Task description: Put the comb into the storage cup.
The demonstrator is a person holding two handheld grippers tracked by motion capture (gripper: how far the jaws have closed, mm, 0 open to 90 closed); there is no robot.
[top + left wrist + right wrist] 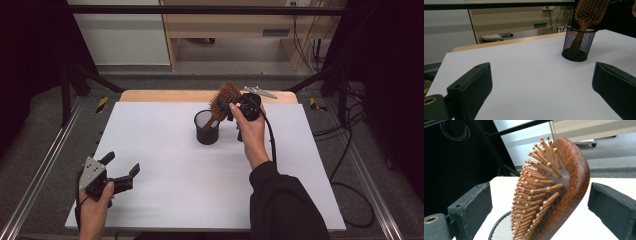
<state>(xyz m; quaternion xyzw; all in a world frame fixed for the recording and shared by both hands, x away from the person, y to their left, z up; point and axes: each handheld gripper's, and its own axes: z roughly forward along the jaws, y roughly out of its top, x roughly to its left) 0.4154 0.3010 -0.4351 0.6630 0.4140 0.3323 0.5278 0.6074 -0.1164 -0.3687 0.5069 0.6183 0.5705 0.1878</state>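
- One wooden paddle hairbrush (226, 98) was counted, its handle standing in the cup and its head leaning out above the rim.
- One black mesh cup (206, 128) stood on the sheet.
- One white sheet (165, 165) covered most of the one wooden table (150, 95).
- Two hand-held grippers were present: the left gripper (121, 171) and the right gripper (223, 107).
- Each gripper carried two black jaws, four jaws in all.
- Two hands held them, one gripper each.

A white table (165, 200) with a wooden far edge stands before a pale cabinet (240, 22).
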